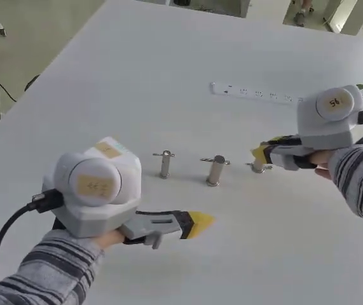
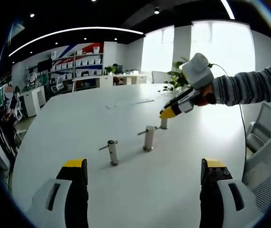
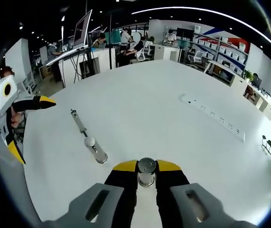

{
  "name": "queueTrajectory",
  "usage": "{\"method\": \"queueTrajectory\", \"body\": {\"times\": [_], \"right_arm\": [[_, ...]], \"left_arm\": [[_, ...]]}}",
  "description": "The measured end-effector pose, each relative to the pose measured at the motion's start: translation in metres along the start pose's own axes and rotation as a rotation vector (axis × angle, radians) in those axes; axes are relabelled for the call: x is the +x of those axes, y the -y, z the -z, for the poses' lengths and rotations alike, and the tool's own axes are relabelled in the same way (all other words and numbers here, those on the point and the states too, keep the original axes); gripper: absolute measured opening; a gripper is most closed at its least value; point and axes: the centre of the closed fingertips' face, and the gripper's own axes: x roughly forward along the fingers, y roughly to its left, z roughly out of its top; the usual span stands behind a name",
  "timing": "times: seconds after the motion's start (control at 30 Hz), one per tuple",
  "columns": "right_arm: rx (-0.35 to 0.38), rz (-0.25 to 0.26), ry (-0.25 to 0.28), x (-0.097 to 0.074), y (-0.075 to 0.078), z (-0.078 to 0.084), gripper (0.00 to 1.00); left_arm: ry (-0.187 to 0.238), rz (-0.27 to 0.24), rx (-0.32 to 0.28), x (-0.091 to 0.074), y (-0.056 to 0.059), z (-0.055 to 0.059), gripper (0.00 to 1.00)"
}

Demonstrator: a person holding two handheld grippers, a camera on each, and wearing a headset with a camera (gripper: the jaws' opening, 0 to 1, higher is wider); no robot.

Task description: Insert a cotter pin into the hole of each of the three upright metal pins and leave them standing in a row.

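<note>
Head view: right claw (image 1: 257, 154), held level, grips the end pin (image 1: 258, 168); left claw (image 1: 201, 222) hovers released.

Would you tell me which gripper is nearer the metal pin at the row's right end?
Right. The right gripper has its jaws closed around that end pin; the left gripper hangs open, well short of the row.
</note>
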Motion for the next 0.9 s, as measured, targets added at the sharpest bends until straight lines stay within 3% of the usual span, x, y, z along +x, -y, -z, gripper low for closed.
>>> {"method": "queueTrajectory", "body": {"times": [0.37, 0.5, 0.57, 0.9], "right_arm": [[-0.028, -0.076, 0.014, -0.021, -0.024, 0.019, 0.08], [-0.101, -0.103, 0.011, -0.023, -0.035, 0.023, 0.08], [-0.067, -0.124, 0.017, -0.024, -0.040, 0.025, 0.08], [-0.110, -0.170, 0.025, -0.024, -0.067, 0.027, 0.08]], "left_arm": [[-0.008, 0.009, 0.012, 0.000, 0.002, 0.001, 0.99], [-0.014, 0.010, 0.016, -0.001, 0.003, 0.002, 0.99], [-0.013, 0.013, 0.017, -0.001, 0.004, 0.002, 0.99], [-0.020, 0.017, 0.024, 0.000, 0.005, 0.003, 0.99]]}}
